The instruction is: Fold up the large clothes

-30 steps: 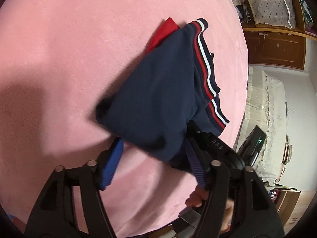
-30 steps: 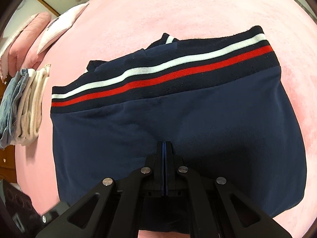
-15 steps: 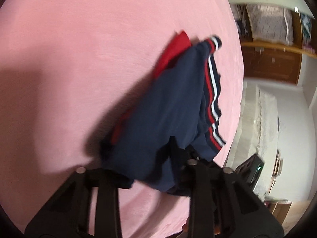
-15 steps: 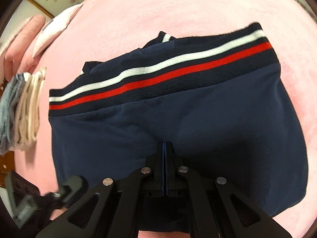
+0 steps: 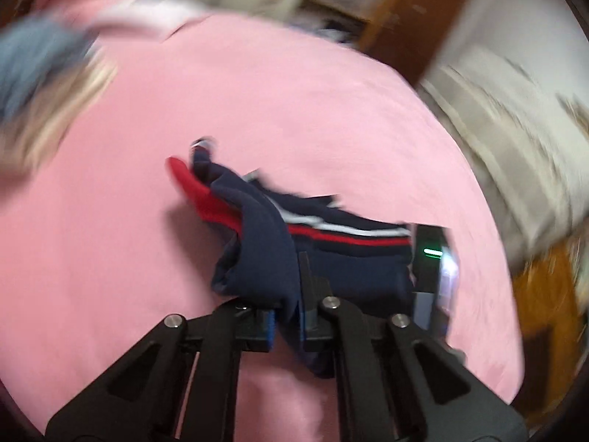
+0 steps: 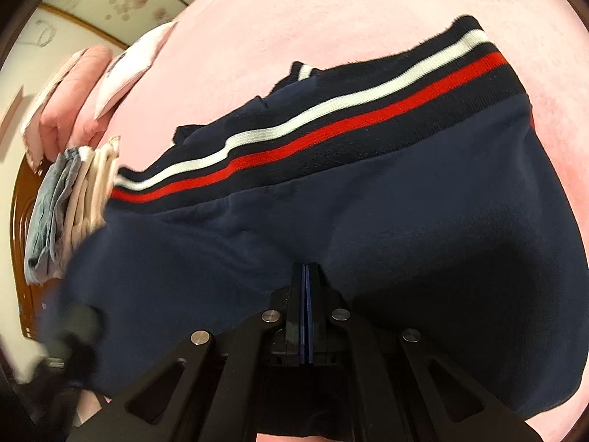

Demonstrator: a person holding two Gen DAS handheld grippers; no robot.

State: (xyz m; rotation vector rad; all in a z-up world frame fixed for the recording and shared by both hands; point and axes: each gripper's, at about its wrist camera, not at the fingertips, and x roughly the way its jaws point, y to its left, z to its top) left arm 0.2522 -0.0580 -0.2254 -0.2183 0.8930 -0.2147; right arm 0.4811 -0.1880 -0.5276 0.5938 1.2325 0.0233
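Note:
A folded navy garment (image 6: 368, 221) with a white and red striped hem and a red part (image 5: 198, 191) hangs over the pink bed cover (image 5: 294, 110). My right gripper (image 6: 305, 276) is shut on its near edge, and the cloth spreads wide in front of it. My left gripper (image 5: 287, 316) is shut on a fold of the same garment (image 5: 265, 250) at its left end. The left wrist view is blurred by motion. The right gripper's body with a green light (image 5: 432, 254) shows behind the garment.
A stack of folded clothes, blue and cream (image 6: 70, 206), sits at the bed's far left, with pink and white pillows (image 6: 92, 84) behind it. Wooden furniture (image 5: 416, 18) and a pale draped surface (image 5: 515, 147) stand beyond the bed's edge.
My left gripper has closed on the garment's left fold and swung round fast, blurring its view. The right gripper kept its hold and the garment tilted, its left end lower.

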